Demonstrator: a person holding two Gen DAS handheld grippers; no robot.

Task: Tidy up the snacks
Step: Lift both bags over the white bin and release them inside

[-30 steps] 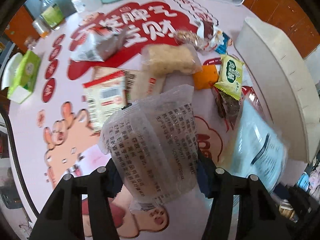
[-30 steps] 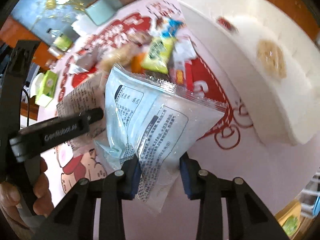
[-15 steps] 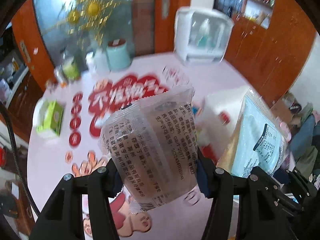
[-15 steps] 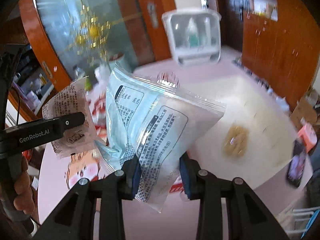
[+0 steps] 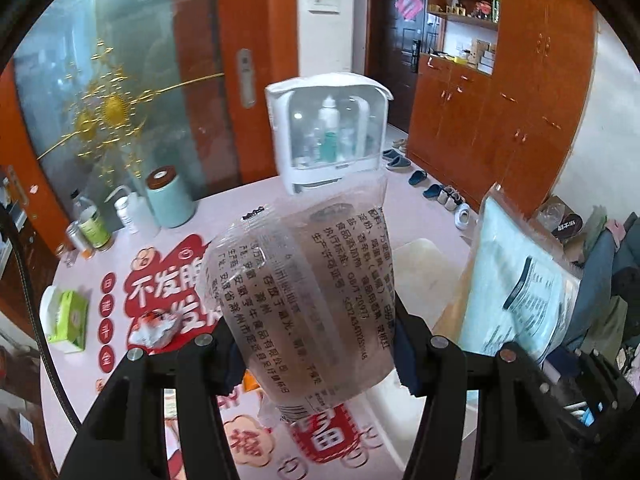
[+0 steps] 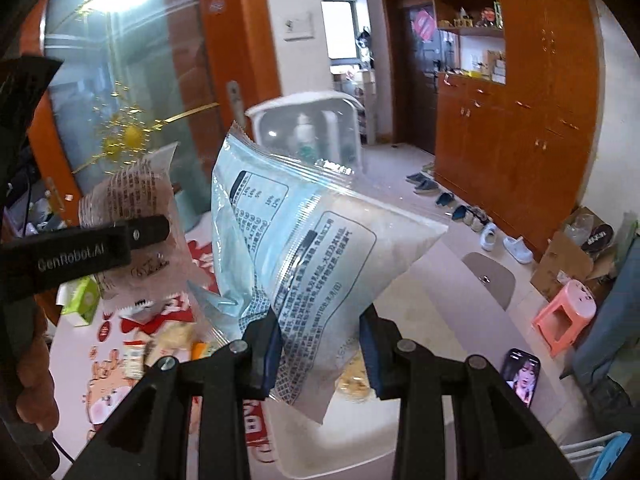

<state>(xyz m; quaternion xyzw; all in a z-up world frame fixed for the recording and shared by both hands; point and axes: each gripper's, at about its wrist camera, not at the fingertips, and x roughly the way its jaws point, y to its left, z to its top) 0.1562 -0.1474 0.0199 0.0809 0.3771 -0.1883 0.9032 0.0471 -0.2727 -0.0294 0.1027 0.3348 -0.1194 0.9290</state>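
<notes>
1. Left gripper (image 5: 316, 356): jaws part-closed, pads clamped on a clear snack pack (image 5: 304, 292) with brownish contents and black print. Pack stands up out of the jaws, clear of the worktop (image 5: 224, 208).
2. Right gripper (image 6: 320, 348): jaws narrower, clamped on the lower end of a pale blue snack bag (image 6: 304, 248). Bag fans up and to the right, held in the air.
3. In the left wrist view the blue bag shows at the right edge, just beside the clear pack, not touching.
4. In the right wrist view the clear pack sits to the left of the bag, with a left gripper finger across it and a hand (image 6: 34, 376) on the handle at the left edge.
5. White tray (image 6: 352, 436) sits on the worktop below the right gripper; one round biscuit pack (image 6: 352, 384) lies in it, partly hidden by the bag.
6. Loose snacks (image 6: 172, 340) lie on the worktop left of the tray.
7. A red-and-white crumpled pack (image 5: 154, 326) sits toward the left edge.
8. Far edge of the worktop: white bottle cabinet (image 5: 328, 136), mint canister (image 5: 168, 198), small bottles (image 5: 90, 224). Green tissue box (image 5: 66, 320) at the left edge.
9. Phone (image 6: 520, 376) lies right of the tray, screen lit.
</notes>
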